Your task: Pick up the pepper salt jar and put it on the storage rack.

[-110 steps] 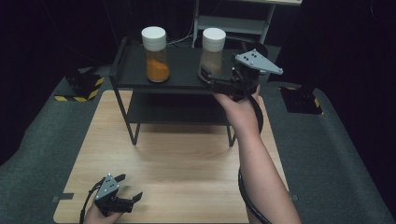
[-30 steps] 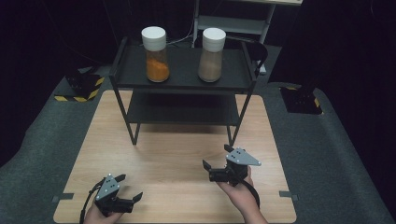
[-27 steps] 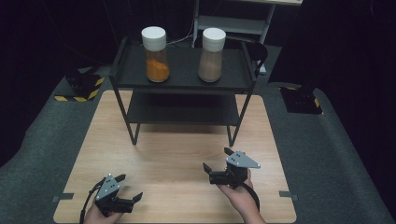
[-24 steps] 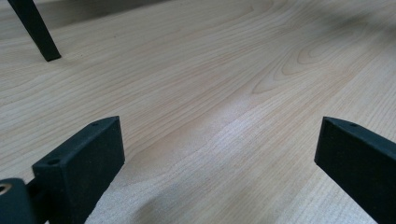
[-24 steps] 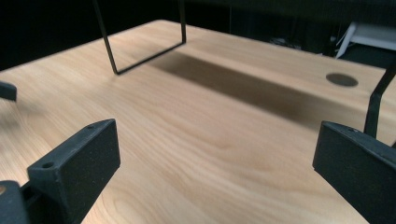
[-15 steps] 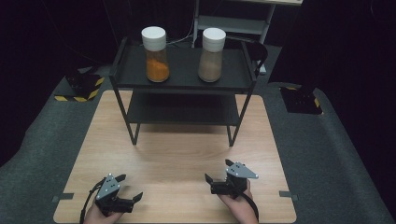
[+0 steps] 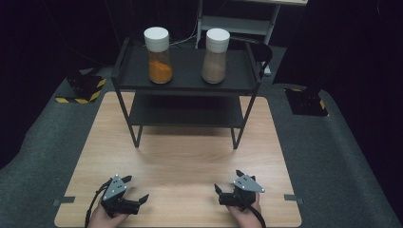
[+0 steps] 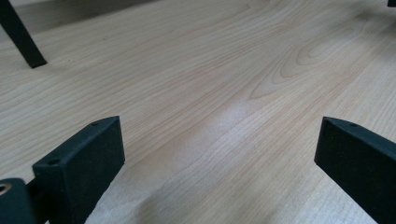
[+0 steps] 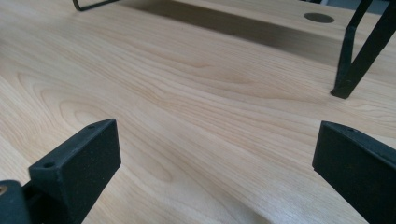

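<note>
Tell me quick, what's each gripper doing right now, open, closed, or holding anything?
Left gripper: open, holding nothing, low over the wooden table.
Right gripper: open, holding nothing, low over the same table.

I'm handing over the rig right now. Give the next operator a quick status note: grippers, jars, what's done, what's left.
Left gripper: open, empty, low over the table's near edge.
Right gripper: open, empty, also at the near edge.
Orange jar and brown jar: upright, capped, side by side on the black rack's top shelf.
Done: both jars appear shelved.
Left: apparently nothing; lower shelf looks bare.
</note>
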`<state>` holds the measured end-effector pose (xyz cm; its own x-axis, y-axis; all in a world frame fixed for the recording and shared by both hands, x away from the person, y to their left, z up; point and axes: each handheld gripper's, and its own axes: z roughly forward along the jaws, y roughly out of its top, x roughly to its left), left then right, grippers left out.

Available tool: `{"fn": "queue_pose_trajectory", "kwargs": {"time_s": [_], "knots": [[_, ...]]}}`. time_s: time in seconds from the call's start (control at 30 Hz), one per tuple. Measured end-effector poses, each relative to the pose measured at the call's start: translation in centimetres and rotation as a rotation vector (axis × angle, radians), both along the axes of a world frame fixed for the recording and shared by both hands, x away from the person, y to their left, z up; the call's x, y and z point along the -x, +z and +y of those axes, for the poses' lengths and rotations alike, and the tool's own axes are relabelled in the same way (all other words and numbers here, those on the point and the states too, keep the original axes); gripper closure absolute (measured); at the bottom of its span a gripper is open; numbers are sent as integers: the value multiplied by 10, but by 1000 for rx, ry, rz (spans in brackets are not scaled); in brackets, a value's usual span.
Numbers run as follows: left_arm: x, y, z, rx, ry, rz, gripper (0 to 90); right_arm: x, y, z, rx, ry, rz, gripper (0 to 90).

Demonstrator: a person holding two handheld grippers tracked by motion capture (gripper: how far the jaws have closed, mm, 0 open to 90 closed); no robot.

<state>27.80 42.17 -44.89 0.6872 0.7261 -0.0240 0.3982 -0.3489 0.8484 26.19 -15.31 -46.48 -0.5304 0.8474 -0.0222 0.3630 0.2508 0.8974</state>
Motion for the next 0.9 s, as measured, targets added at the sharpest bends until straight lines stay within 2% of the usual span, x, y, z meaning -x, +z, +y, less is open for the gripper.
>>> {"fn": "queue_pose_trajectory", "kwargs": {"time_s": [0.17,0.6,0.77,0.9], "knots": [[-2,1,-5,-7,-3,1,18,6,0,1,33,-3,-18,5],[2,3,-13,-56,-21,-21,18,13,-2,-12,13,-30,-25,3],[5,1,-11,-37,-12,-22,19,15,-1,-11,20,-48,-17,2],[9,0,-11,-32,-1,-37,19,12,0,-7,26,-40,-11,2]]}}
